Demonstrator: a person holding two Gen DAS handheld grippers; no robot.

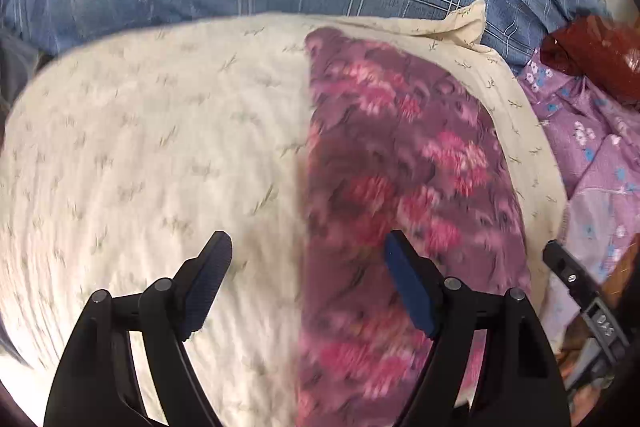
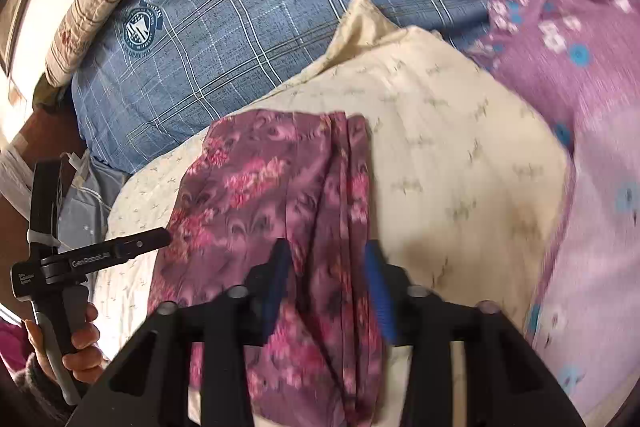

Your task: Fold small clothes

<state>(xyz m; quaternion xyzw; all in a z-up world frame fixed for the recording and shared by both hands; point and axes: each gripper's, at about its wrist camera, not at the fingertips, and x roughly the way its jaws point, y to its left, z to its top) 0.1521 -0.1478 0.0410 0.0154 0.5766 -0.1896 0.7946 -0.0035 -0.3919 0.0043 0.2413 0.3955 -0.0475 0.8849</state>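
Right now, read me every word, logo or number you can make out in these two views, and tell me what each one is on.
"GenRobot.AI": white print on the left gripper, along its black arm.
Small white print on that gripper's black body: too small to read.
Ring of text around the crest on the blue plaid bedding: too small to read.
Digits on the right gripper, on its grey body: blurred, cannot be read for certain.

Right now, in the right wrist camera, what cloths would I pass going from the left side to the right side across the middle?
Blue checked sheet → dark pink flowery cloth → cream cloth → light purple flowery cloth.
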